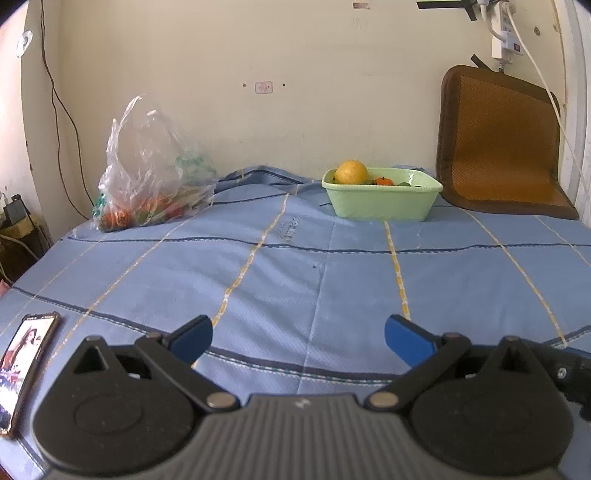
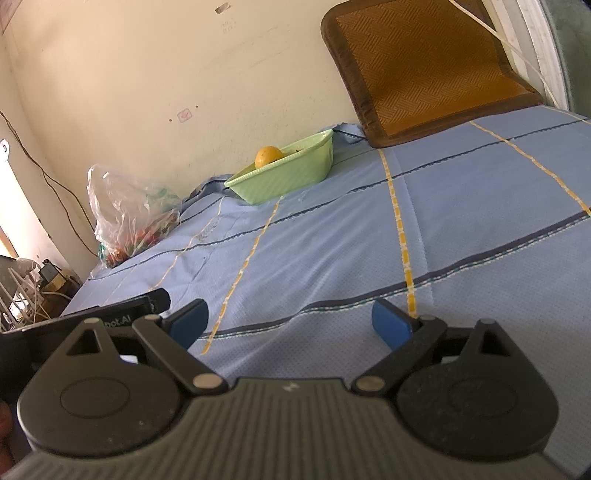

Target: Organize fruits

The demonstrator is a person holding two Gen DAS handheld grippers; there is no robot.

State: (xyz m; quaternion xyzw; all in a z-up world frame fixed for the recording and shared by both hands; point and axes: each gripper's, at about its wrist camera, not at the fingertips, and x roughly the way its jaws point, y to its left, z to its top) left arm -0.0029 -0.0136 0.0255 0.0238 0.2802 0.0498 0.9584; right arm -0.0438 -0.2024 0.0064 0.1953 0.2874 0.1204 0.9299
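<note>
A pale green basin (image 1: 380,203) (image 2: 284,177) stands at the far side of the blue bedsheet, near the wall. In it lie a large yellow citrus fruit (image 1: 351,171) (image 2: 267,156) and a small orange fruit (image 1: 383,181). A clear plastic bag (image 1: 151,173) (image 2: 125,210) with orange, red and green produce slumps at the far left. My left gripper (image 1: 298,339) hangs open low over the near sheet, nothing between its blue fingers. My right gripper (image 2: 290,323) is open too, empty, and tilted. Both are far from the fruit.
A phone (image 1: 26,365) with a lit screen lies at the near left edge of the bed. A brown woven mat (image 1: 495,147) (image 2: 424,62) leans on the wall at the far right. Cables and a power strip (image 1: 508,33) hang on the wall. The left gripper's body (image 2: 85,317) shows beside my right one.
</note>
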